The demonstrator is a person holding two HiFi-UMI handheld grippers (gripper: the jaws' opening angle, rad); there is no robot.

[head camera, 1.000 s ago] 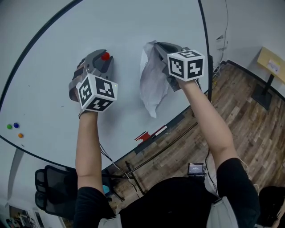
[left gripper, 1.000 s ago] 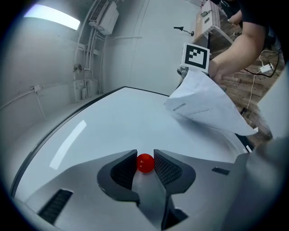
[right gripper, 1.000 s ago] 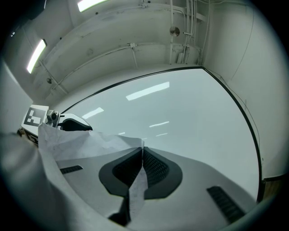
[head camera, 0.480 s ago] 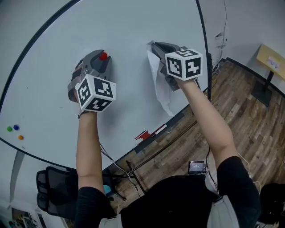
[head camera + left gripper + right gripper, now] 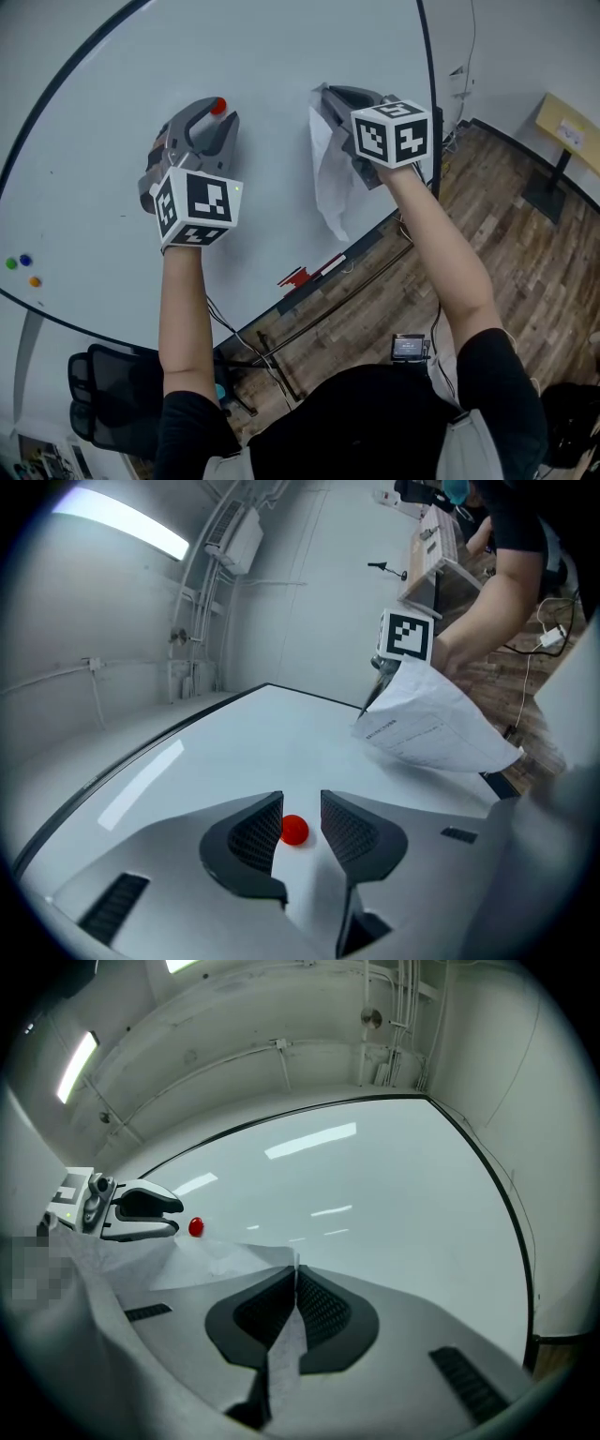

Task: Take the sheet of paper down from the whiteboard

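Observation:
The white sheet of paper (image 5: 328, 178) hangs loose and crumpled off the whiteboard (image 5: 281, 56), pinched at its top edge by my right gripper (image 5: 323, 94), which is shut on it. In the right gripper view a strip of paper (image 5: 281, 1354) runs between the closed jaws (image 5: 295, 1279). A red round magnet (image 5: 217, 106) sticks to the board. My left gripper (image 5: 217, 120) points at the magnet, and its jaws have just been opening. In the left gripper view the magnet (image 5: 294, 830) sits in the gap of the open gripper (image 5: 300, 808), unpressed.
Three small magnets, green, blue and orange (image 5: 23, 267), sit at the board's far left. A red item (image 5: 300, 277) lies on the board's tray. Below are a black office chair (image 5: 112, 394), cables and a small device (image 5: 410, 347) on the wooden floor.
The left gripper has shifted slightly left and back from the red magnet with its jaws wider. The hanging paper has swung and narrowed. The right gripper has stayed put.

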